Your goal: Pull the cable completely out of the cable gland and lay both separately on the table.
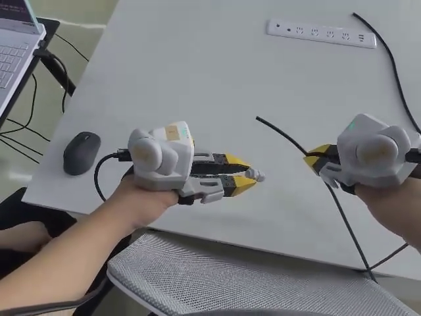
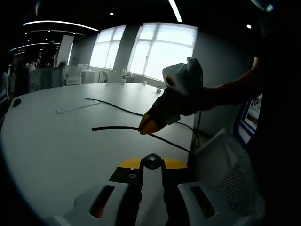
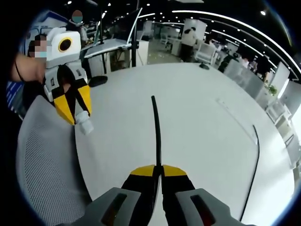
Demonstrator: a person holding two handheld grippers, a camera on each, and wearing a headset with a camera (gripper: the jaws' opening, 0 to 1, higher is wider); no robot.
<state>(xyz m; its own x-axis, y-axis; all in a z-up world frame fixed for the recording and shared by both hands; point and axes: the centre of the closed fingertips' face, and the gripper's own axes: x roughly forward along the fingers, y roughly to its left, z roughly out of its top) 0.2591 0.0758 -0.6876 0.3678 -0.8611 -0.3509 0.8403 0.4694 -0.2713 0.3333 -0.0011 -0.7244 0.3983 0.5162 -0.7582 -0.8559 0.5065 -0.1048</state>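
Observation:
My left gripper (image 1: 248, 178) points right over the white table's (image 1: 197, 79) near edge, its yellow jaws shut on a small grey cable gland (image 1: 256, 175). The gland (image 2: 153, 161) sits at the jaw tips in the left gripper view. To the right, my right gripper (image 1: 310, 158) is shut on a thin black cable (image 1: 283, 135). The cable's free end points up and left, apart from the gland; its other part trails down off the table. In the right gripper view the cable (image 3: 155, 127) runs straight ahead from the shut jaws of the right gripper (image 3: 158, 168), with the gland (image 3: 84, 126) off to the left.
A white power strip (image 1: 321, 33) lies at the far side, with a second black cable (image 1: 388, 59) beside it. A dark mouse (image 1: 81, 153) sits at the table's left edge, a laptop (image 1: 16, 39) beyond it. A grey mesh chair (image 1: 230, 283) stands below the near edge.

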